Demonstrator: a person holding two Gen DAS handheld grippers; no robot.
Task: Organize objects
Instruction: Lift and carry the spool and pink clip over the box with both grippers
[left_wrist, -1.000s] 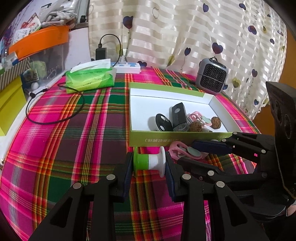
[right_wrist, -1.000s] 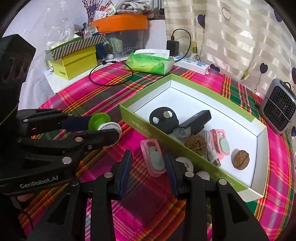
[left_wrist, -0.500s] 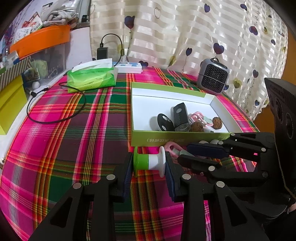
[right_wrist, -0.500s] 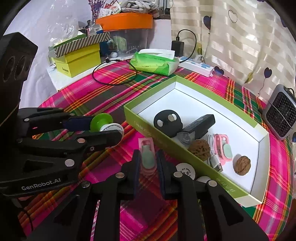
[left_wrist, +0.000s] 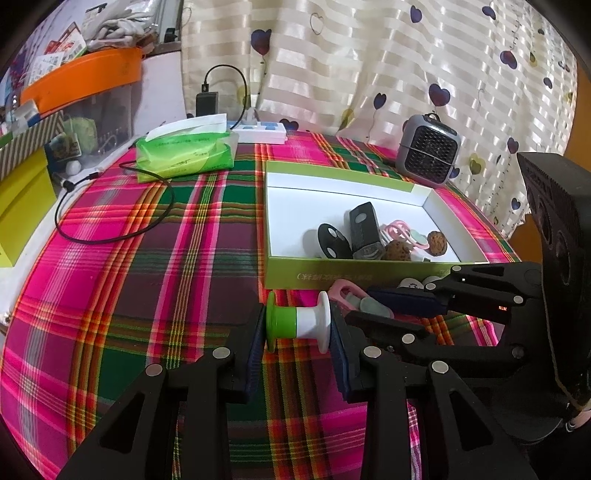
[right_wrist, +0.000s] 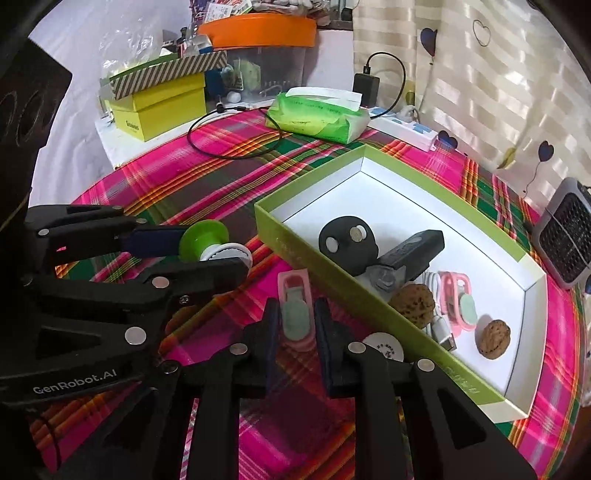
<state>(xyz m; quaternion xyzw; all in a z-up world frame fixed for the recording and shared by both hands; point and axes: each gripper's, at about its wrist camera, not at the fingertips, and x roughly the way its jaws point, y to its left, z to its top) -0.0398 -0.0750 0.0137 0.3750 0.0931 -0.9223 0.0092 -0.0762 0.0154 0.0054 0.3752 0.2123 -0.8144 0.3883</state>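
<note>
My left gripper (left_wrist: 297, 326) is shut on a green and white spool (left_wrist: 298, 326), held just above the plaid cloth in front of the green box (left_wrist: 354, 275). It also shows in the right wrist view (right_wrist: 210, 247). My right gripper (right_wrist: 295, 325) is shut on a pink clip with a mint pad (right_wrist: 295, 310), seen in the left wrist view (left_wrist: 354, 297) too. The box (right_wrist: 295, 251) holds a black round piece (right_wrist: 349, 245), a black fob (right_wrist: 410, 249), two walnuts (right_wrist: 413, 304), a second pink clip (right_wrist: 460, 302) and a cable.
White discs (right_wrist: 380, 347) lie on the cloth against the box's near wall. A green tissue pack (left_wrist: 184, 155), a black cable loop (left_wrist: 110, 229), a power strip (left_wrist: 262, 131) and a small grey heater (left_wrist: 428, 153) stand at the back. Yellow boxes (right_wrist: 159, 107) are far left.
My right gripper has closed on the pink clip and lifted it a little. My left gripper still holds the spool and has risen slightly.
</note>
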